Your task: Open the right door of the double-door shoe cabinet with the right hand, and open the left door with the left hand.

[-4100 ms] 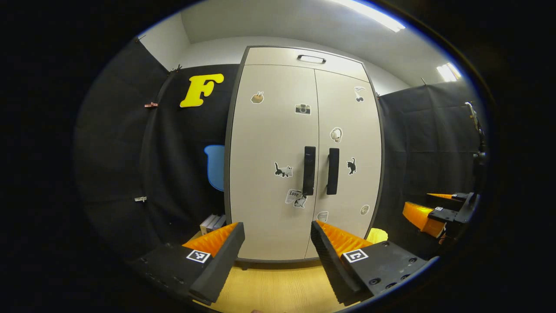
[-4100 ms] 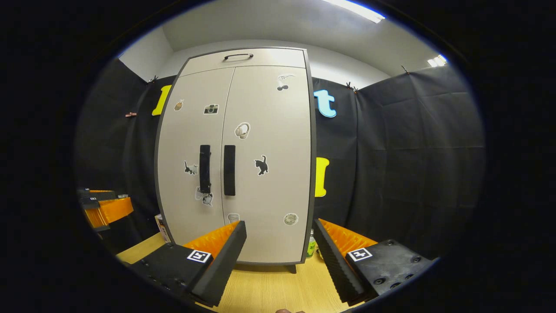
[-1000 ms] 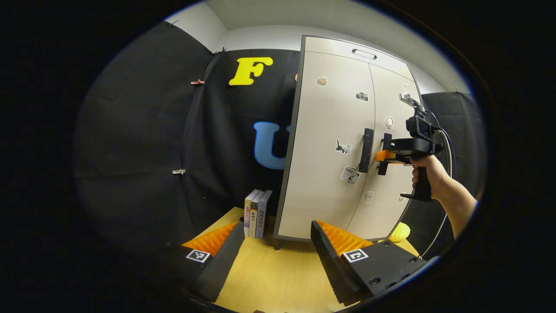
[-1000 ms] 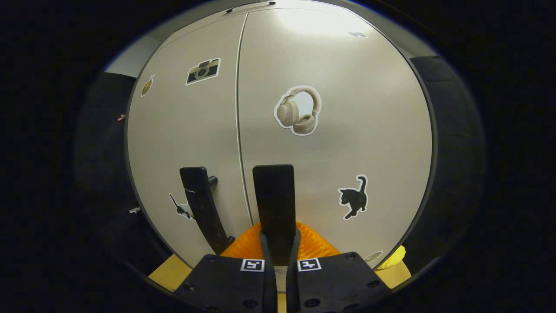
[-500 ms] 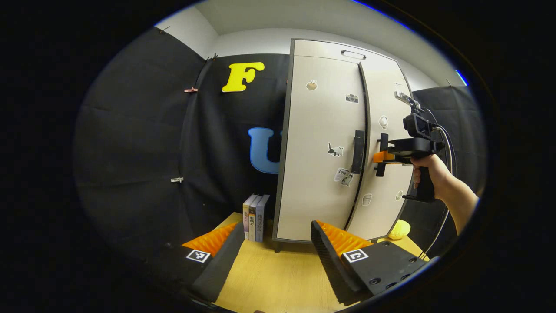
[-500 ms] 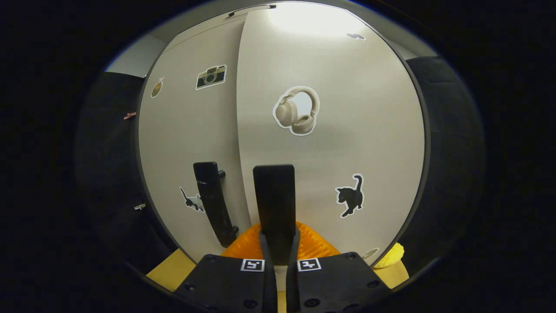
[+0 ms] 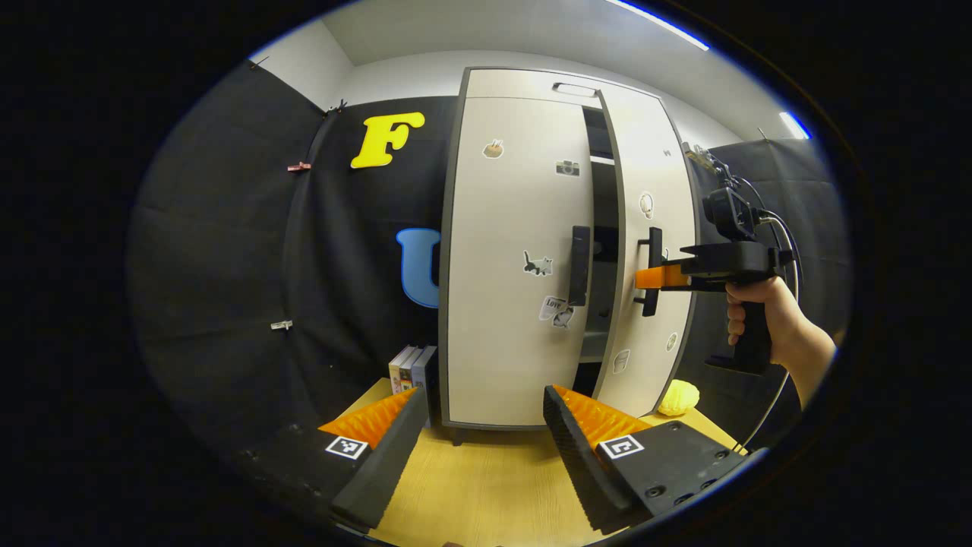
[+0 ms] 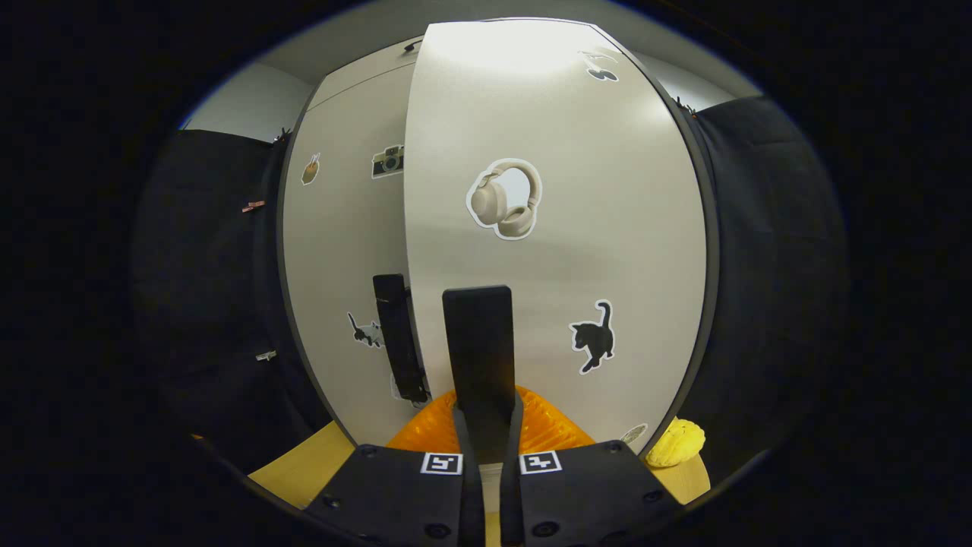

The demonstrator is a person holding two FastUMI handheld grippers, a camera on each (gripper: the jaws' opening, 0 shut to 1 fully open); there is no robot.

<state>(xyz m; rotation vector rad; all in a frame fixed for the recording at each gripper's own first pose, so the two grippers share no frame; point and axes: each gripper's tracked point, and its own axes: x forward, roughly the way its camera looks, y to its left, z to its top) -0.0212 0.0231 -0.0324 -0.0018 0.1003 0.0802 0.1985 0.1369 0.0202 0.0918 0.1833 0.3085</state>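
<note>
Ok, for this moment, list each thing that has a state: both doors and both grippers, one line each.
right door: partly open, swung out from the cabinet, dark gap beside it.
left door: shut, flush with the frame.
right door handle: clamped between the right gripper's fingers.
left door handle: free, nothing on it.
right gripper: shut on the right door handle.
left gripper: open, holding nothing, short of the cabinet.

The tall beige shoe cabinet [image 7: 516, 251] with black handles is showing black cat stickers; a bumpy yellow ball [image 7: 678, 397] is sitting on the light wooden desk [image 7: 486, 486].
</note>
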